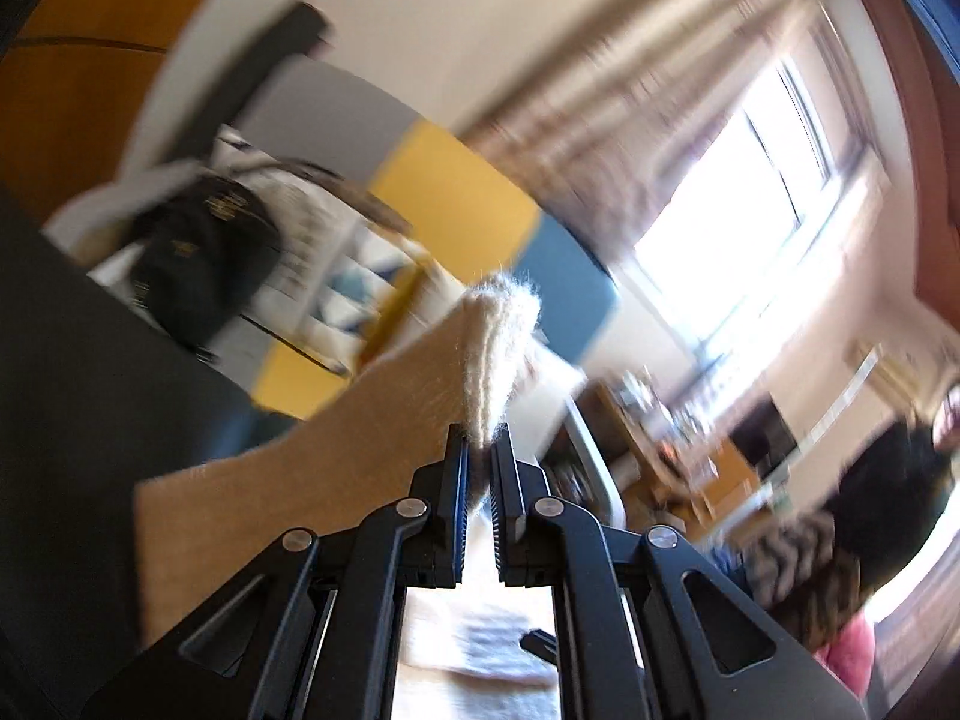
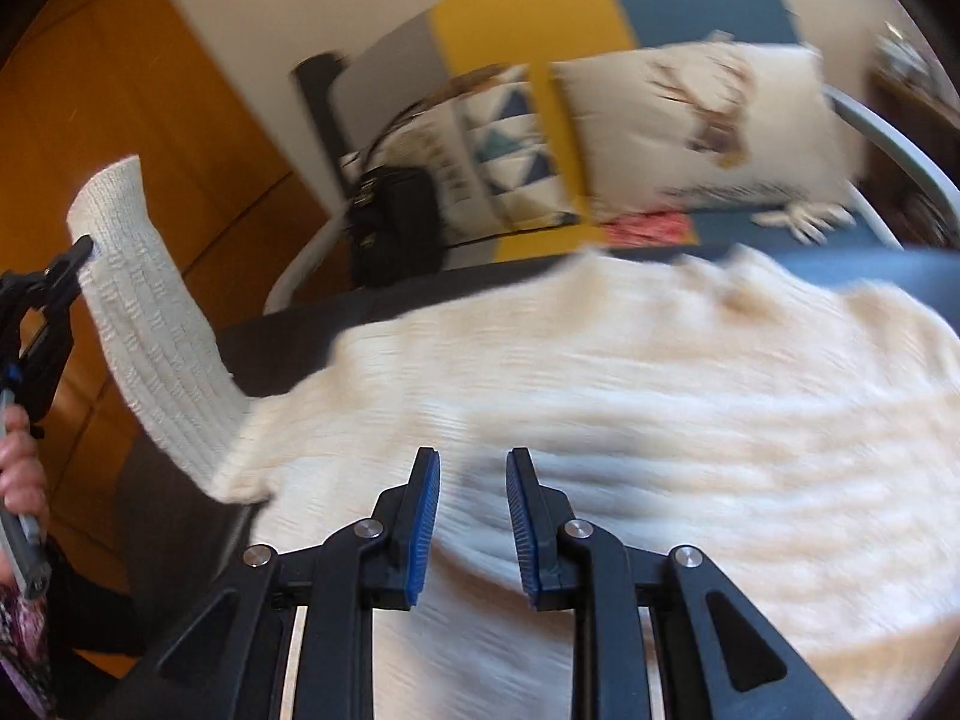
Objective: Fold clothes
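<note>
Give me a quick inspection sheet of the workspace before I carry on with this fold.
Surface: dark table, mostly covered by the garment.
Job's things: cream knit sweater spread flat; its sleeve lifted off the left side, cuff pinched.
Clutter: nothing seen on the table besides the sweater.
Grippers: left gripper shut on the sleeve cuff, raised; right gripper open above the sweater body, nothing between its fingers.
Cables: thin dark strap or cord by the black bag; cannot tell which.
Surroundings: grey, yellow and blue sofa with printed cushions, bright window, wooden panels. Views are motion-blurred.
</note>
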`<state>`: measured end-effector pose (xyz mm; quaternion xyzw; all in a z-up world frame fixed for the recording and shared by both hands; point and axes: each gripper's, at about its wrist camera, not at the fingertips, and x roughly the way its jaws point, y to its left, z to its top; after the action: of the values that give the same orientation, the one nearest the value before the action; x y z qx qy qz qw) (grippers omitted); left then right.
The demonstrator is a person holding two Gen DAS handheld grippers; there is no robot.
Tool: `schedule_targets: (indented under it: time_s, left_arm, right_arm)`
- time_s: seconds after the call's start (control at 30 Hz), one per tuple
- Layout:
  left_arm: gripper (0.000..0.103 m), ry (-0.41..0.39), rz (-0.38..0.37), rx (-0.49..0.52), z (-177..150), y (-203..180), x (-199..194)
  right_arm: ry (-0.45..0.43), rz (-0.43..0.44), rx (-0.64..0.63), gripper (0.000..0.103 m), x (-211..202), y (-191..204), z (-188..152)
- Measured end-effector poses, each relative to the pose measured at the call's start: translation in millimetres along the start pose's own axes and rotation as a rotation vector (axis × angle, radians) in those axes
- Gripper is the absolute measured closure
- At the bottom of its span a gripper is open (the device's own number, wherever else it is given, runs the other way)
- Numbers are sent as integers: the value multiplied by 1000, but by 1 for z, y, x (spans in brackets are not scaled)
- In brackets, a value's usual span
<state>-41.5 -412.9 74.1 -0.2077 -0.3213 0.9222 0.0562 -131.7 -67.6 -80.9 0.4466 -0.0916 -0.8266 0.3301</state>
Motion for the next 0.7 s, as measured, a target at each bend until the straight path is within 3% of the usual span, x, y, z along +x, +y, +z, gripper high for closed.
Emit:
schedule_targets:
  time_s: [0.33, 0.7]
  left_arm:
    - [97, 207, -60, 104, -91, -97, 105]
    - [97, 400, -72, 250, -173, -155, 177]
  right_arm:
    - [-85, -43, 183, 80, -57, -89, -13]
    - [-129, -68, 298, 80, -93, -149, -30]
